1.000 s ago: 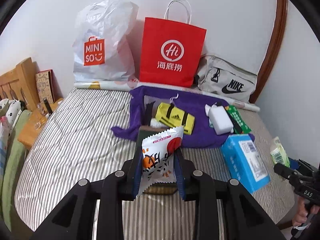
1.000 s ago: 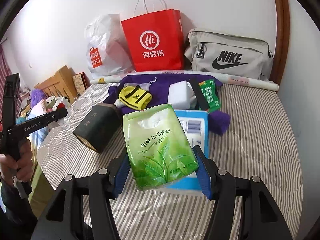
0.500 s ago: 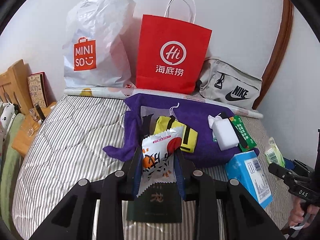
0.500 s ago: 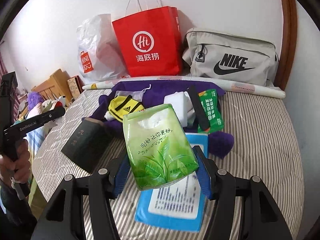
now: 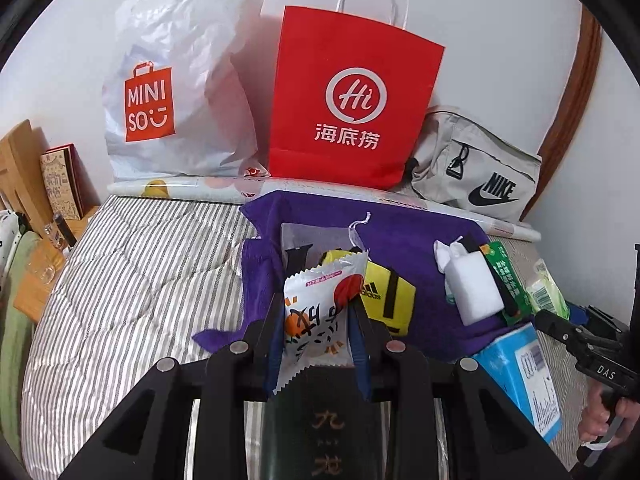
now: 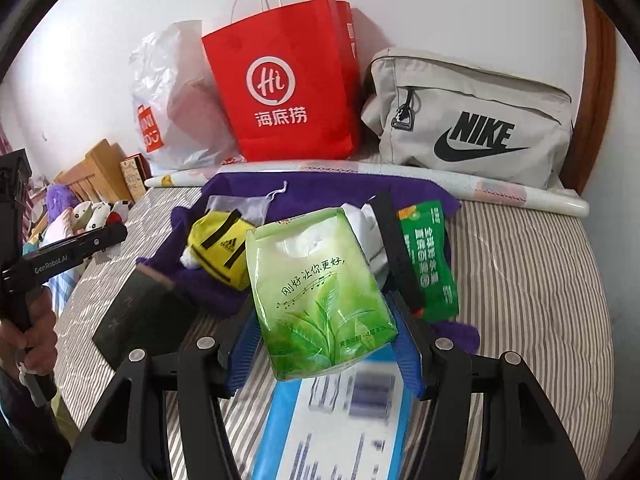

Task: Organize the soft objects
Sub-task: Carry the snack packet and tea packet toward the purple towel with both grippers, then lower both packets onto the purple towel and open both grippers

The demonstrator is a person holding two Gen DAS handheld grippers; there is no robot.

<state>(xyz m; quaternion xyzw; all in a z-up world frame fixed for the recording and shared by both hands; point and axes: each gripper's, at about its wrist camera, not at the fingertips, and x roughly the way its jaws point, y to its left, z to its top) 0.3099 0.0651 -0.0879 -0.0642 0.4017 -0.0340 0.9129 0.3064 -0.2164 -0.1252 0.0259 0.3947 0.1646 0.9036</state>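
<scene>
Left gripper (image 5: 316, 344) clamped snack packet (image 5: 320, 312); right gripper (image 6: 324, 340) clamped green tissue pack (image 6: 316, 292). Both had advanced toward purple towel (image 5: 404, 232), 12 o'clock; depositing pending.

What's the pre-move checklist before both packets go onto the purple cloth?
1. left gripper clamped on snack packet: ok.
2. right gripper clamped on green tissue pack: ok.
3. Free spot on purple cloth: ok, bare area at the back.
4. Yellow pouch and white block clear of the drop spot: cannot tell.
5. Grippers clear of each other: ok.
</scene>
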